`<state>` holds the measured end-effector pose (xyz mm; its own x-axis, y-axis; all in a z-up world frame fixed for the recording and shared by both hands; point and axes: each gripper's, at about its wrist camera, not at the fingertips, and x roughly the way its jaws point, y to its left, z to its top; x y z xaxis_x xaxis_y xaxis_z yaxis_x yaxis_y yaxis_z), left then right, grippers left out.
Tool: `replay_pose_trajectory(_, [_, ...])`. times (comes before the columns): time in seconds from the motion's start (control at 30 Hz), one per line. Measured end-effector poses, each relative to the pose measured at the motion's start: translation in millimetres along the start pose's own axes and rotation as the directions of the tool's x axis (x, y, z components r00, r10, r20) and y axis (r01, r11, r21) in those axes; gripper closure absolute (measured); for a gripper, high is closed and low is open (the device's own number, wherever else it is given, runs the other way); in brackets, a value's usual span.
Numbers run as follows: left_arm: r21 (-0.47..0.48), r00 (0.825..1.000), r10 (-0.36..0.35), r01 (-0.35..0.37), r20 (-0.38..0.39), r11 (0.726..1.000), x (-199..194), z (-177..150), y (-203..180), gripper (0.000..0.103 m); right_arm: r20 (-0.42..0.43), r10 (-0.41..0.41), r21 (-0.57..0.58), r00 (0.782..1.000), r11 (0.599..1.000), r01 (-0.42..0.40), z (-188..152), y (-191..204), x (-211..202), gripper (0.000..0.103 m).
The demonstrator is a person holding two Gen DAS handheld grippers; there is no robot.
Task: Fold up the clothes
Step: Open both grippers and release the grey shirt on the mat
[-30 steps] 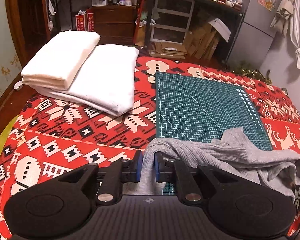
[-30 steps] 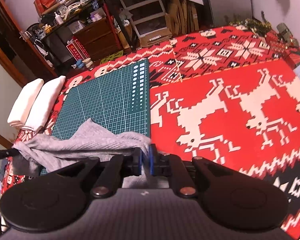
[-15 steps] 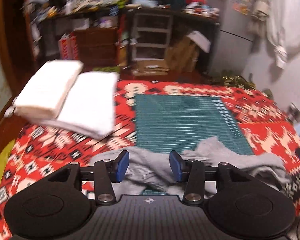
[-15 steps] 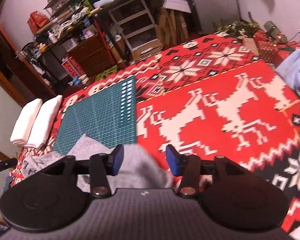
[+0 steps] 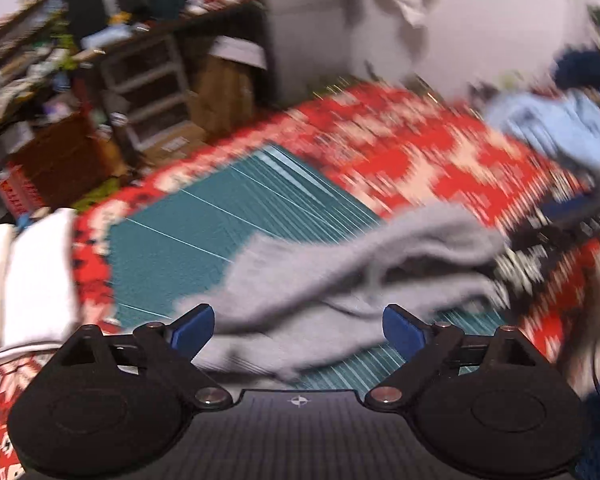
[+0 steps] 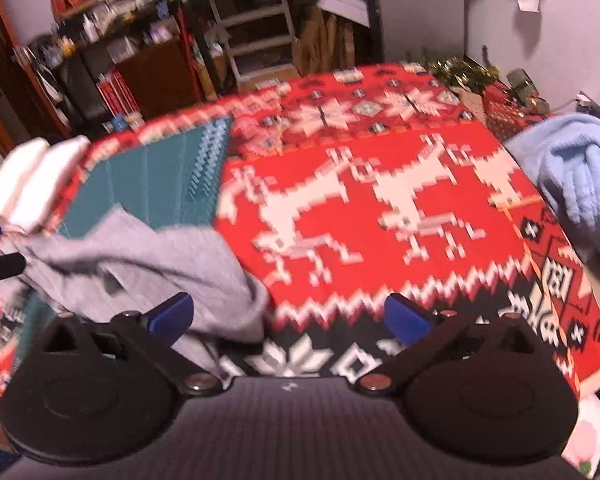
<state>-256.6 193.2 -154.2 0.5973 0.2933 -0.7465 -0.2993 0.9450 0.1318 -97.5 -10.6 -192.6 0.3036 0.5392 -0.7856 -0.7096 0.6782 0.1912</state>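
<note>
Left gripper and right gripper both spread wide, nothing pinched, so grey garment left loose. Garment lying crumpled, not folded, half on green cutting mat. White folded stack parked beyond, out of way. Blue fleece piled far right, probably queued.

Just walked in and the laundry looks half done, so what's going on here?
A person is folding clothes with a pair of hand-held tongs. Both the left tongs and the right tongs are open and hold nothing. The grey garment lies crumpled, partly on the green cutting mat, not yet folded. Folded white cloths sit off to the left, and a light blue garment waits on the right of the red patterned blanket.
</note>
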Motion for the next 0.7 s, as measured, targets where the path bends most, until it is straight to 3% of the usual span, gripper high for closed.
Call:
replay_pose_trajectory(0.13, [0.091,0.999,-0.027,0.03,-0.037,0.995,18,-17,-19,0.013,-0.015,-0.022,-0.007,1.0,1.0,0.022,-9,0,10,0.0])
replay_pose_trajectory(0.33, [0.046,0.994,-0.037,0.042,-0.107,0.998,48,-34,-16,0.01,-0.036,-0.053,-0.017,0.998,0.998,0.053,-22,0,25,0.0])
replay_pose_trajectory(0.53, [-0.017,0.995,-0.073,0.072,-0.075,0.997,56,-42,-6,0.0,-0.02,-0.175,-0.109,0.984,0.979,0.172,-31,11,34,0.0])
replay_pose_trajectory(0.7, [-0.028,0.996,-0.093,0.093,-0.002,0.995,54,-54,-4,0.0,0.017,-0.185,-0.069,0.983,0.98,0.186,-39,7,31,0.0])
